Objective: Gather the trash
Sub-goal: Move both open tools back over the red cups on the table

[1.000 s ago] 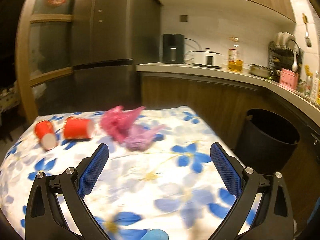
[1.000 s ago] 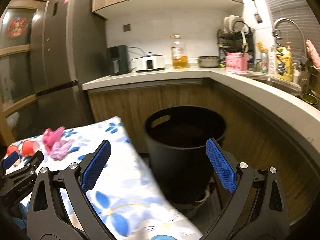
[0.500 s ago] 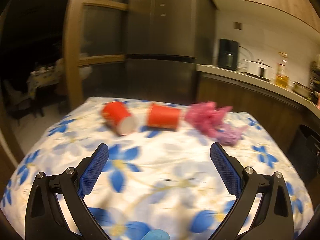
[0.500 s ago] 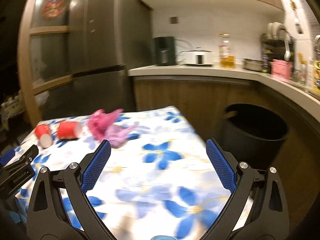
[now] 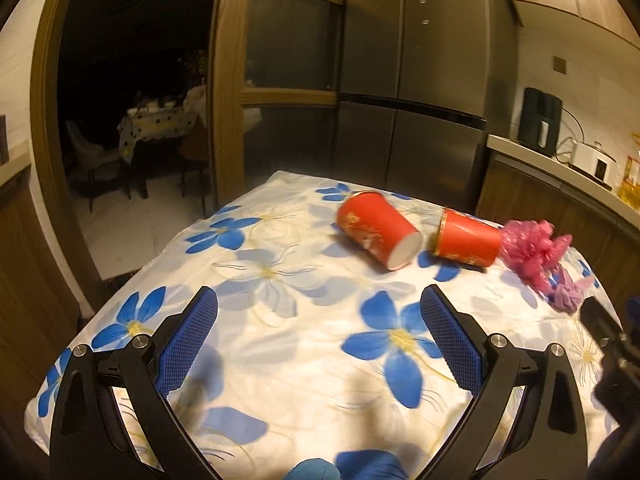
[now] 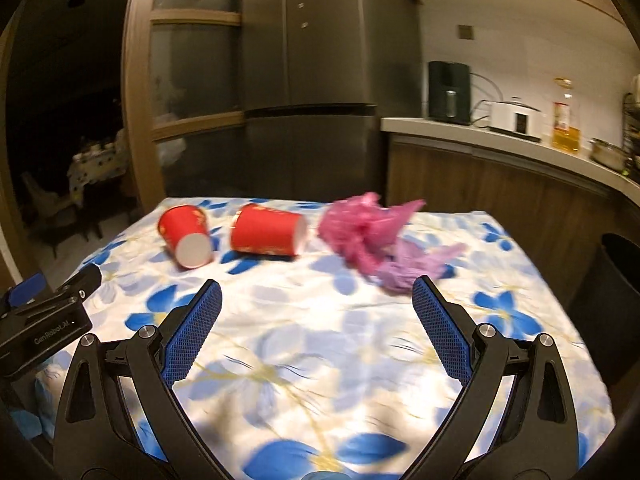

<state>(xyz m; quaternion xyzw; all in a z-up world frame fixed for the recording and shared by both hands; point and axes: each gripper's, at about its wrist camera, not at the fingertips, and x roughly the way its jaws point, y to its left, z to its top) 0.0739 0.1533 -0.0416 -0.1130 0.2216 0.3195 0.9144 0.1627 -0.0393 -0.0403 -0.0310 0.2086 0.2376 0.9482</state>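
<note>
Approach step: my left gripper [image 5: 318,320] and right gripper [image 6: 316,314] both gape wide, empty, above the table [image 6: 320,360]. Two red cups [image 6: 186,236] [image 6: 268,234] and pink bags [image 6: 362,232] lie ahead, untouched. Next I must descend on one; the bin [image 6: 614,280] waits at right.

Crinkly plastic bag [image 6: 362,228], cloth tablecloth [image 6: 320,344]

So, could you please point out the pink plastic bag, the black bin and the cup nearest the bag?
pink plastic bag [image 6: 362,232], right wrist view, crumpled middle.
black bin [image 6: 612,280], right wrist view, outer wall.
cup nearest the bag [image 6: 266,232], right wrist view, red side.
</note>
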